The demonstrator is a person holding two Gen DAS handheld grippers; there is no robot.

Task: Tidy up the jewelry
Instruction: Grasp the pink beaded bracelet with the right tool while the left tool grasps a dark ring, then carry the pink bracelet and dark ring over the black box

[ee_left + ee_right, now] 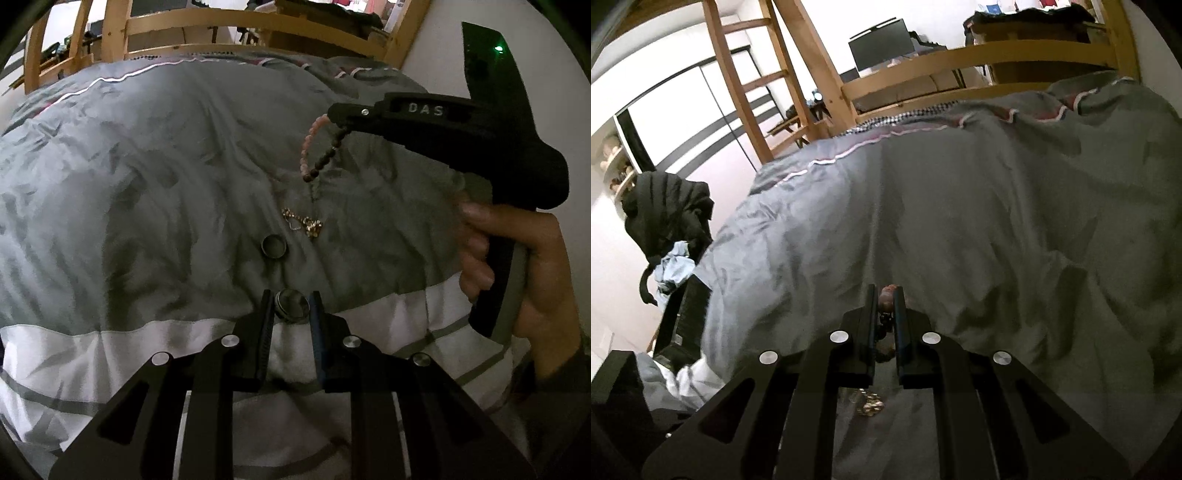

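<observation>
A: How much of the jewelry is sorted?

B: Little, judging by the spread. On the grey duvet [147, 177] a dark ring [273, 246] is left lying loose, with a tangled gold chain [304, 223] just beside it at two o'clock. No box or tray is seen.

A: What is held by the left gripper [291, 308]?

B: A second ring [292, 305] is pinched between its jaws, which are narrowed to the ring's width, at the duvet's white band.

A: And the right gripper [885, 301]?

B: Its jaws are nearly pressed together on a beaded bracelet [320, 147], which is lifted clear of the bed and hangs at twelve o'clock from the chain.
</observation>
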